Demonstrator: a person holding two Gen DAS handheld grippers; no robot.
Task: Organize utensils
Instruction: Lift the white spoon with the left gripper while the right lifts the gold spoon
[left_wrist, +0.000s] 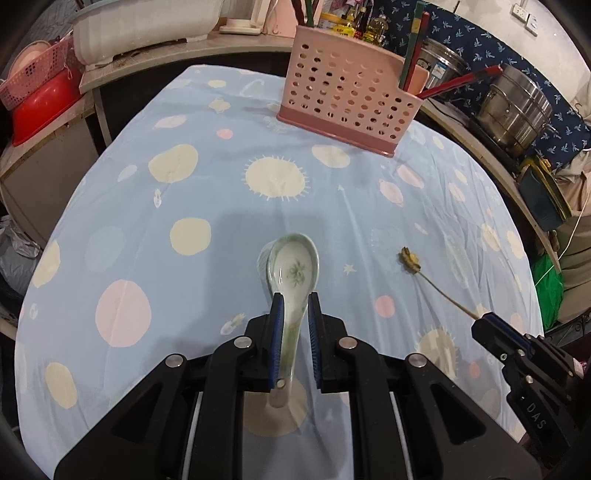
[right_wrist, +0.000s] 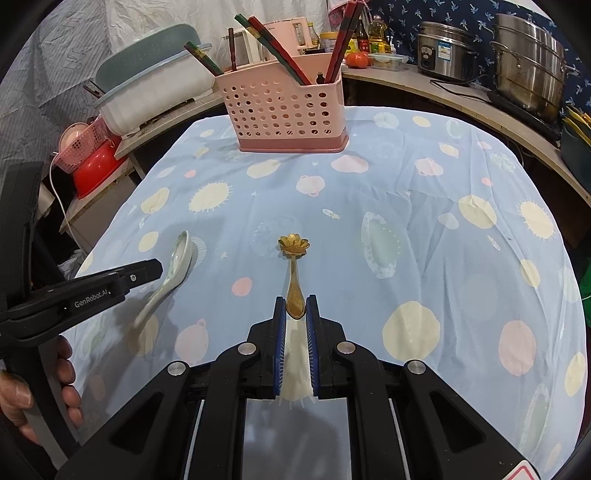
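Observation:
My left gripper (left_wrist: 295, 301) is shut on the handle of a white ceramic spoon (left_wrist: 293, 273) with a green flower pattern; the bowl points away from me. In the right wrist view the spoon (right_wrist: 177, 264) hangs just above the cloth. My right gripper (right_wrist: 295, 304) is shut on the handle end of a gold flower-headed spoon (right_wrist: 293, 245); it also shows in the left wrist view (left_wrist: 410, 258). A pink perforated utensil holder (right_wrist: 284, 107) with several red-green chopsticks (right_wrist: 277, 48) stands at the far side of the table; it also shows in the left wrist view (left_wrist: 351, 99).
The table has a light-blue cloth (right_wrist: 406, 206) with pastel circles. Behind it a counter carries steel pots (right_wrist: 528, 74), bottles and a white-green basin (right_wrist: 147, 77). A red bowl with a pink basket (right_wrist: 92, 162) sits at the left.

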